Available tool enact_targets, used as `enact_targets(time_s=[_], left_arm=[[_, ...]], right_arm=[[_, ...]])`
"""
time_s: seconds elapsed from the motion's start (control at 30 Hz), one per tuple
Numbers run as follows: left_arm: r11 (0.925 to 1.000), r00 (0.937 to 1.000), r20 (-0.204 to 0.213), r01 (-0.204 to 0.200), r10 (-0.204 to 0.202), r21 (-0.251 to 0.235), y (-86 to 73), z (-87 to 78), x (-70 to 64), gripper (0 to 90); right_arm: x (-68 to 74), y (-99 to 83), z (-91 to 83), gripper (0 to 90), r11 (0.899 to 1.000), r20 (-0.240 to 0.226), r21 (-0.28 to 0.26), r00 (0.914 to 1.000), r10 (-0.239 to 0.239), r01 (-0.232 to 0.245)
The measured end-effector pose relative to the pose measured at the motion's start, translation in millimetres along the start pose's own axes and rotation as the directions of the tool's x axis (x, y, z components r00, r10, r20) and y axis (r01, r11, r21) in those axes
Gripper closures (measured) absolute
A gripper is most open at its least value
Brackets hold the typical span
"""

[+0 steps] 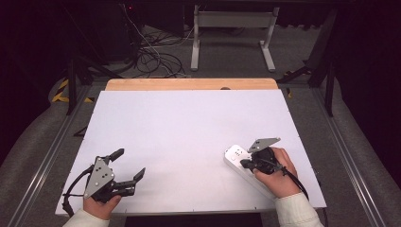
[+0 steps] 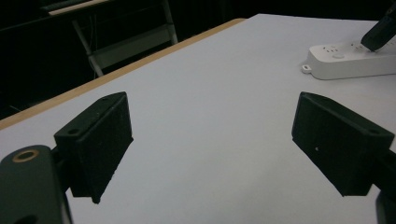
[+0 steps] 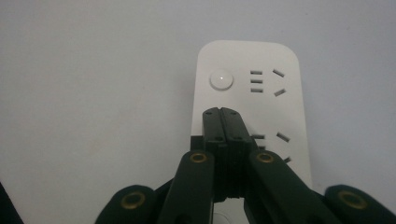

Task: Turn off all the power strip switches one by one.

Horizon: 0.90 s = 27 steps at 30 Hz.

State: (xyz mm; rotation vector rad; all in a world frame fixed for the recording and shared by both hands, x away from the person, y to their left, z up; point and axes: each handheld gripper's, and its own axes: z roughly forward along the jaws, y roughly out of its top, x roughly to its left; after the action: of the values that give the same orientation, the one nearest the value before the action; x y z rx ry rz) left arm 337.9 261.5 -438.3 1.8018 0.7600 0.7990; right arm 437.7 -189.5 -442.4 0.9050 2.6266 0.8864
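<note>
1. White power strip (image 1: 239, 161): lies flat near the desk's (image 1: 189, 137) right front corner, set at a slant to the edges. Your right gripper view shows its round button (image 3: 221, 80) at the near-free end, with socket slots beside it.
2. Your right gripper (image 1: 247, 164): jaws pressed together with nothing between them, tips resting over the strip's top face just short of the button. Whether they touch the surface cannot be told.
3. Your left gripper (image 1: 128, 164): jaws spread wide, holding nothing, above bare desk near the left front corner, well apart from the strip.
4. Desk: white top, with a wooden strip (image 1: 189, 84) along the far edge.
</note>
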Motion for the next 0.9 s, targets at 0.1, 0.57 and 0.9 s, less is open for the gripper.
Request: enact_targets(time_s=[0.1, 0.57, 0.9], left_arm=[[1.0000, 1.0000, -0.001, 0.002, -0.002, -0.001, 0.0, 0.0, 0.0, 12.8], [1.0000, 1.0000, -0.001, 0.000, 0.000, -0.001, 0.0, -0.1, -0.2, 12.9], [1.0000, 1.0000, -0.001, -0.002, 0.002, 0.000, 0.1, 0.0, -0.6, 12.8]], right_arm=[[0.2, -0.3, 1.0, 90.0, 1.000, 0.005, 0.005, 1.0000, -0.003, 0.003], [0.0, -0.6, 3.2, 90.0, 1.000, -0.006, 0.024, 1.0000, 0.002, -0.002], [0.2, 0.5, 3.7, 90.0, 0.999, -0.005, 0.036, 0.9998, 0.017, -0.017]])
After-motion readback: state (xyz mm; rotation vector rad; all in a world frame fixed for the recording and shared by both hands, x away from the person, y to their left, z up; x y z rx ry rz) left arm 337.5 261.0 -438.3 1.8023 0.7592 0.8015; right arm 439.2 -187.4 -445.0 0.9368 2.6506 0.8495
